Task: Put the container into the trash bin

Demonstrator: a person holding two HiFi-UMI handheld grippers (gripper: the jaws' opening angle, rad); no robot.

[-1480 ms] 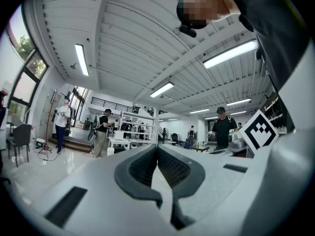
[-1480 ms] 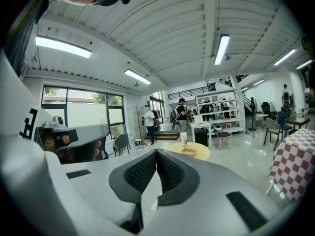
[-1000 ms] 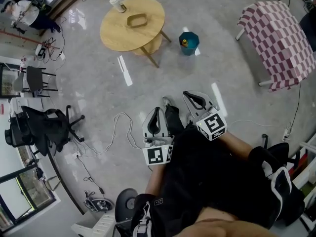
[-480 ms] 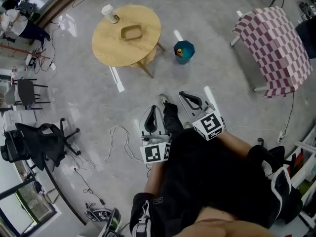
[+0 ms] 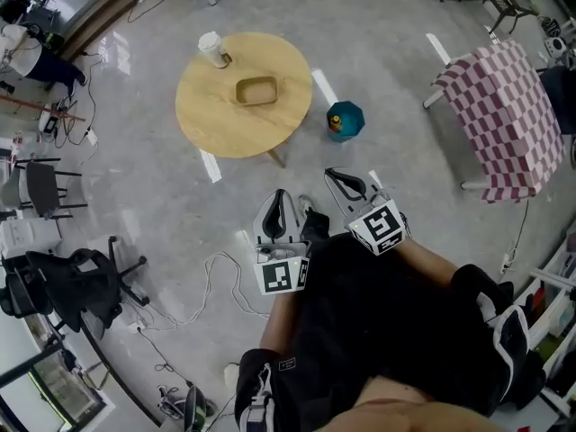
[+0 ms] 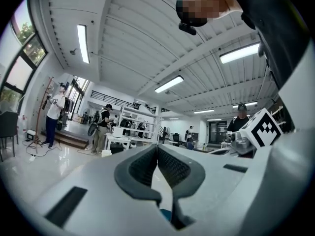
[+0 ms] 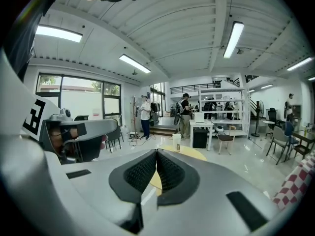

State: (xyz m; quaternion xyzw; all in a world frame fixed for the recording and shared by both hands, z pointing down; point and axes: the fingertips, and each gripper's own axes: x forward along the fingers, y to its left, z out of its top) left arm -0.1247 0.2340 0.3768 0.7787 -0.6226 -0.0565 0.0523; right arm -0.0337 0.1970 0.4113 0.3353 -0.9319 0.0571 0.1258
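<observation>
Left gripper (image 5: 281, 196) jaws together, empty | right gripper (image 5: 335, 176) same, both carried by torso since nothing's in reach | container (image 5: 256, 90), probably a shallow tray, sits central on counter (image 5: 216, 120) | trash bin (image 5: 345, 120) on floor just beside, short carry

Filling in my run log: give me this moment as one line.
left gripper: shut, empty | right gripper: shut, empty | container: on table, untouched | trash bin: floor beside table

left gripper (image 5: 281, 193), right gripper (image 5: 328, 173): grey shells, black fingers (image 6: 142, 167) | cubes (image 5: 286, 280): black-white markers | clothes (image 5: 387, 322): black
</observation>
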